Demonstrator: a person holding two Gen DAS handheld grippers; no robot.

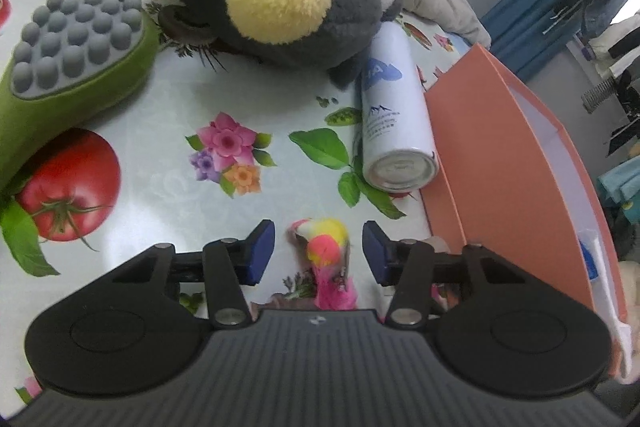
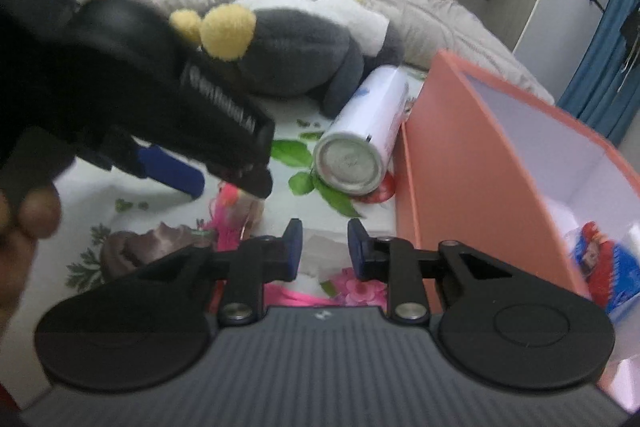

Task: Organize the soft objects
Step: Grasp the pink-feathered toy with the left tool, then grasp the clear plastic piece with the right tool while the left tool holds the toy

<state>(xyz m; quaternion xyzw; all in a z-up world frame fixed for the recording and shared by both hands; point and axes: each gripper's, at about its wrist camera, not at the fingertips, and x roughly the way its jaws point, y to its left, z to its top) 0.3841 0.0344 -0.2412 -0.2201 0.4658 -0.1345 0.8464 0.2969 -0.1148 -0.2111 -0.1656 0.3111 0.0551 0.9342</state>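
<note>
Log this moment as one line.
left gripper: open, pompom toy between fingers | right gripper: open, empty | orange box: beside spray can

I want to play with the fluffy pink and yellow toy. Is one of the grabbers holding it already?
No. The left gripper is open around the pink and yellow toy, pads not touching. The right gripper is open and holds nothing.
</note>
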